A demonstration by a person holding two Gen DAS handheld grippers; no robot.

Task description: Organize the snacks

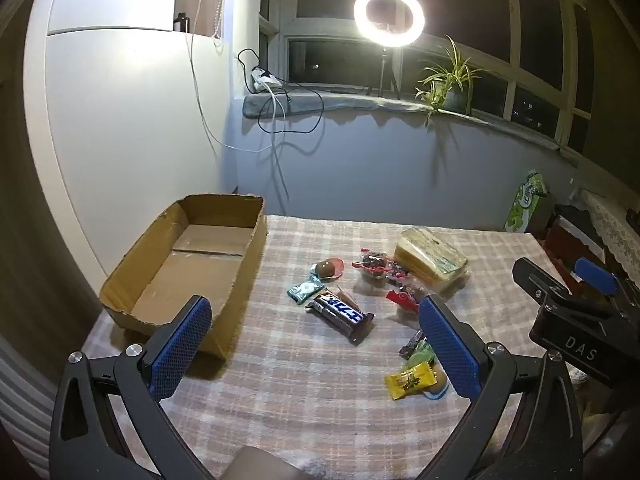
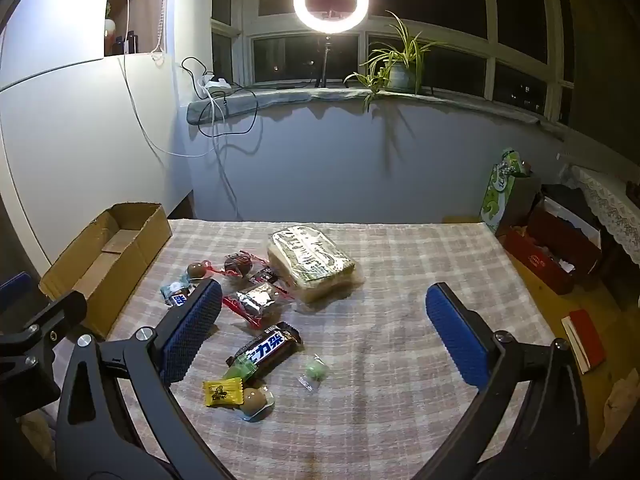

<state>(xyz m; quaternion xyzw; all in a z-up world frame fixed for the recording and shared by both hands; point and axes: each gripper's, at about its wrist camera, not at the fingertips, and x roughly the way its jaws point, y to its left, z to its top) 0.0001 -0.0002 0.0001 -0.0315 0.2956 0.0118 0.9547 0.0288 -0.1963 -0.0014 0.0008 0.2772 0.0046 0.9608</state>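
On the right tongs (image 1: 560, 292), "DAS" shows; both tongs (image 1: 316, 344) gape, released.

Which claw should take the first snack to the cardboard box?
Left, probably. The left claw is open with a chocolate bar lying between its fingers, and the empty cardboard box is on its side. The right claw, also open, is farther from the box.

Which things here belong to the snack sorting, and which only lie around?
For the job: cardboard box, chocolate bar, yellow candy, large wrapped pack, left tongs, right tongs.
Lying about: ring light, potted plant, cables.
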